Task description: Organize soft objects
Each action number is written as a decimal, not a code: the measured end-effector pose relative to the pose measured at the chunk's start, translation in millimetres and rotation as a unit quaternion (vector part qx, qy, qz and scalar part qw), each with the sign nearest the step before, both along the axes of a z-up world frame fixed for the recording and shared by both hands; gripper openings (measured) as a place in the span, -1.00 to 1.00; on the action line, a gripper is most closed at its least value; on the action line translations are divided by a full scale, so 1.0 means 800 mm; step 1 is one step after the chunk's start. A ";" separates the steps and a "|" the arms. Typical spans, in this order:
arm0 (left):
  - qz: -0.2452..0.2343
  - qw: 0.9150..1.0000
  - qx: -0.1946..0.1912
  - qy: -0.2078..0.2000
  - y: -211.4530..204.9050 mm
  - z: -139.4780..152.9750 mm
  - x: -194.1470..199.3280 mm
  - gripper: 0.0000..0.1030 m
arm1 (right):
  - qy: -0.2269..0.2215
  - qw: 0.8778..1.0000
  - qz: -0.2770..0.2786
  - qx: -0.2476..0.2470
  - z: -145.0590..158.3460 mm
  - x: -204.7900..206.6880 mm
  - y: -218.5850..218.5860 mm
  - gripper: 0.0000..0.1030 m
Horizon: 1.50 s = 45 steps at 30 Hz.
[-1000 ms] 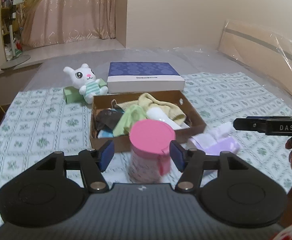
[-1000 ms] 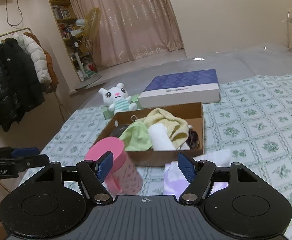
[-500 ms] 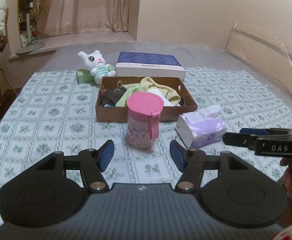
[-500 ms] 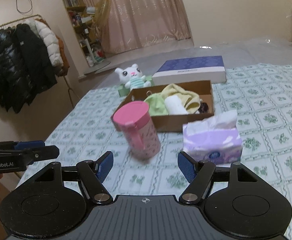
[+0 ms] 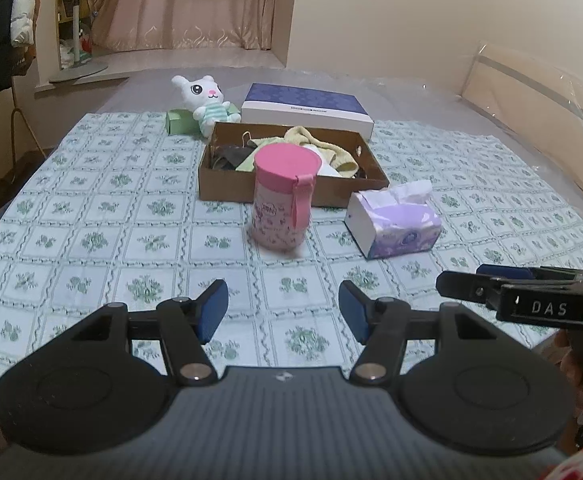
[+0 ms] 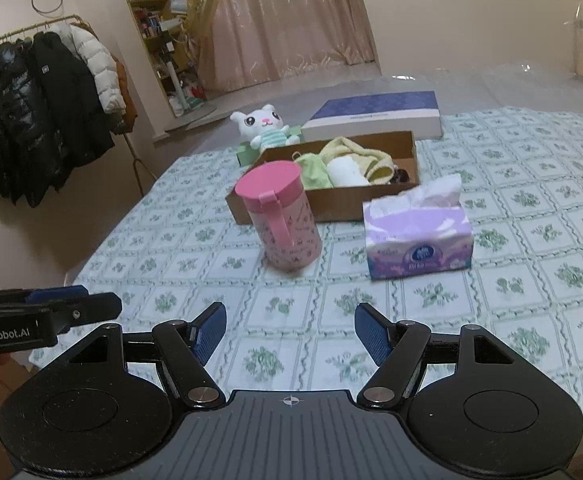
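A brown cardboard box [image 5: 219, 184] [image 6: 331, 204] on the patterned bedspread holds yellow, green, white and dark cloths. In front of it stand a pink lidded cup [image 5: 281, 200] [image 6: 283, 216] and a purple tissue pack [image 5: 395, 224] [image 6: 417, 236]. A white plush bunny [image 5: 205, 100] [image 6: 265, 126] sits behind the box. My left gripper [image 5: 283, 314] is open and empty, well short of the cup. My right gripper [image 6: 290, 332] is open and empty too, near the bed's front edge. Each gripper shows at the side of the other's view.
A blue and white flat box [image 5: 307, 108] [image 6: 375, 118] lies behind the cardboard box, a small green box [image 5: 179, 122] beside the bunny. Coats [image 6: 39, 112] hang on a rack at the left. A plastic-wrapped headboard [image 5: 539, 96] runs along the right.
Both grippers have drawn back from the cup and the box, so the objects look smaller and farther. The tissue pack has come fully into view. Neither gripper's opening has changed.
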<state>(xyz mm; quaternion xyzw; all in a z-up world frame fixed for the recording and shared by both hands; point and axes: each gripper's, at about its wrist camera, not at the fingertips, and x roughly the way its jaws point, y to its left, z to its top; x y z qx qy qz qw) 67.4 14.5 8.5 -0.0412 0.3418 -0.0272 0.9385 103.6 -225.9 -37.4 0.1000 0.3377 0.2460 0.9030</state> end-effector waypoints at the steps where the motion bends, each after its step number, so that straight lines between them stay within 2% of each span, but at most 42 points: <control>1: 0.001 1.000 0.000 0.001 -0.002 -0.001 -0.003 0.14 | 0.000 1.000 0.001 -0.003 -0.001 -0.004 0.000 0.38; 20: -0.009 1.000 0.011 0.024 -0.034 -0.024 -0.055 0.14 | 0.019 0.999 0.017 -0.022 -0.012 -0.051 -0.004 0.38; 45: -0.022 0.999 0.013 0.029 -0.040 -0.026 -0.053 0.14 | 0.022 0.999 0.017 -0.033 -0.012 -0.046 -0.005 0.38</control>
